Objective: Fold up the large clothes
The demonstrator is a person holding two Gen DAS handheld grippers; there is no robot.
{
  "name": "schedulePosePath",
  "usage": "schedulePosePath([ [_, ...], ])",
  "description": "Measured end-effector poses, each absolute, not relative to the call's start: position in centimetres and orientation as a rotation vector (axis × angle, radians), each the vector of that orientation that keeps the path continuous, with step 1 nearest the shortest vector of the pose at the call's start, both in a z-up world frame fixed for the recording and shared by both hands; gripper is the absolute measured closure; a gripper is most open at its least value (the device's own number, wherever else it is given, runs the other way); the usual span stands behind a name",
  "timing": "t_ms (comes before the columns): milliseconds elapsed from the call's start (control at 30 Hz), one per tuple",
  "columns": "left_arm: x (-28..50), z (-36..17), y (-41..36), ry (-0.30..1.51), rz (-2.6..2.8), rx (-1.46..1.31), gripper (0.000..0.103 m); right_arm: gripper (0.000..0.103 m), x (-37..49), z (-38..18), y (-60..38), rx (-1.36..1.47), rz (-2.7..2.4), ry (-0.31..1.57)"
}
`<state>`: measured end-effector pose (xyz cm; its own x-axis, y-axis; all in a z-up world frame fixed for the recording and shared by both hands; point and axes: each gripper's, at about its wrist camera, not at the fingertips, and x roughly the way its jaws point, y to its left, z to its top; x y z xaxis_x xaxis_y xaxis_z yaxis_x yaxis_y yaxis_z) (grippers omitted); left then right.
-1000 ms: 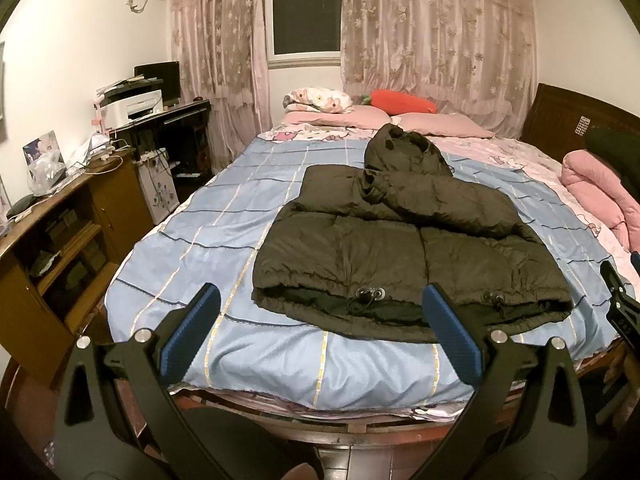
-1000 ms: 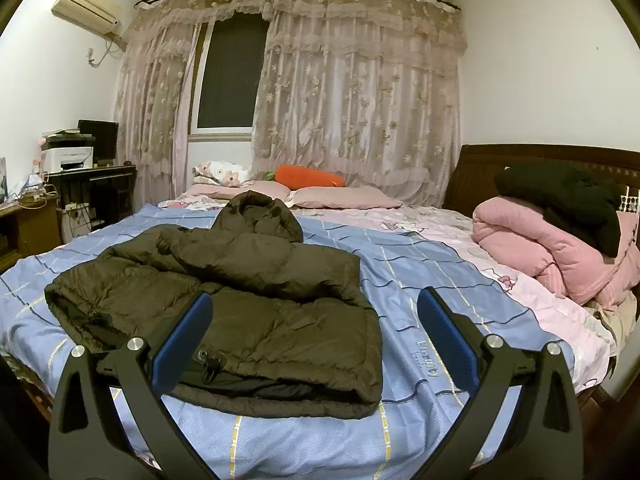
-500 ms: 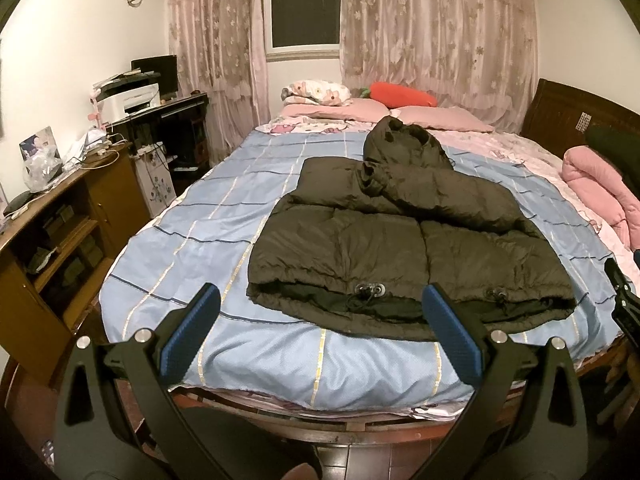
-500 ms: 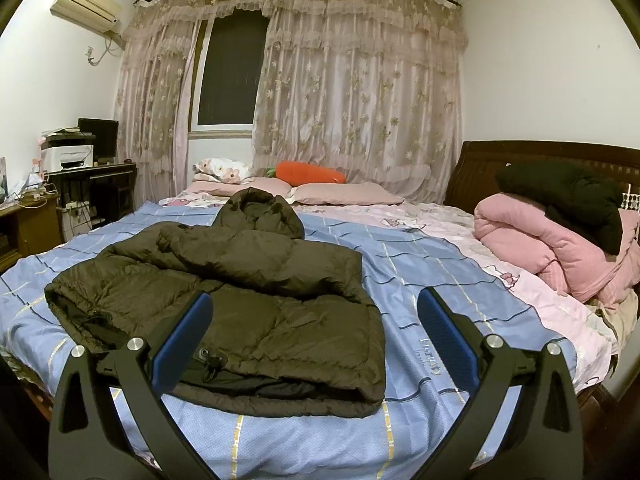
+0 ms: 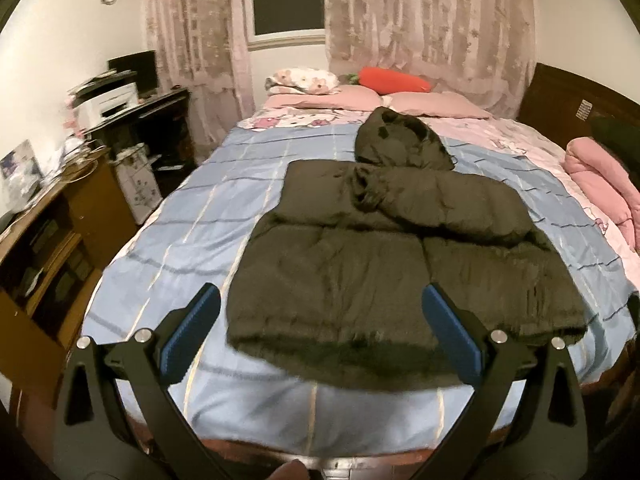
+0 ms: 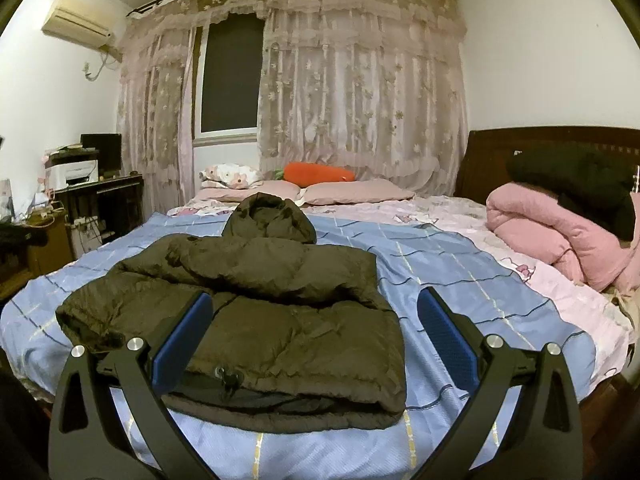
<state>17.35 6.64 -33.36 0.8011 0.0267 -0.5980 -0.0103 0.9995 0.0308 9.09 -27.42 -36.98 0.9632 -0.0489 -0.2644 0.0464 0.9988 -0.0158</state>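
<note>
A dark olive puffer jacket (image 5: pixel 380 252) lies flat on the blue striped bed sheet (image 5: pixel 192 220), hem toward me, hood pointing at the pillows, one sleeve folded across the chest. My left gripper (image 5: pixel 320 332) hovers open over the hem near the foot of the bed, nothing between its blue pads. In the right wrist view the same jacket (image 6: pixel 260 304) fills the middle. My right gripper (image 6: pixel 310 338) is open just above the jacket's right hem corner, apart from the cloth.
Pink pillows (image 6: pixel 352 191) and an orange carrot cushion (image 6: pixel 318 172) lie at the head. A rolled pink quilt (image 6: pixel 560 232) with a dark garment (image 6: pixel 576 172) sits at right. A wooden desk (image 5: pixel 52 216) and printer (image 5: pixel 106 102) stand left of the bed.
Both grippers moved forward and closer to the jacket's hem. The left view rose and tilted down, now blurred. The jacket has not moved.
</note>
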Motion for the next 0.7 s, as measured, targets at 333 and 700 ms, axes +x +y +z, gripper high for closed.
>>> schedulePosePath([
  [333, 34.0, -29.1, 4.5, 0.624, -0.043, 0.128, 0.002, 0.001, 13.7, -35.9, -26.9, 0.024, -0.012, 0.303],
  [700, 59.6, -29.1, -1.7, 0.751, -0.099, 0.329, 0.002, 0.001, 19.8, -38.5, -27.3, -0.004, 0.029, 0.338],
])
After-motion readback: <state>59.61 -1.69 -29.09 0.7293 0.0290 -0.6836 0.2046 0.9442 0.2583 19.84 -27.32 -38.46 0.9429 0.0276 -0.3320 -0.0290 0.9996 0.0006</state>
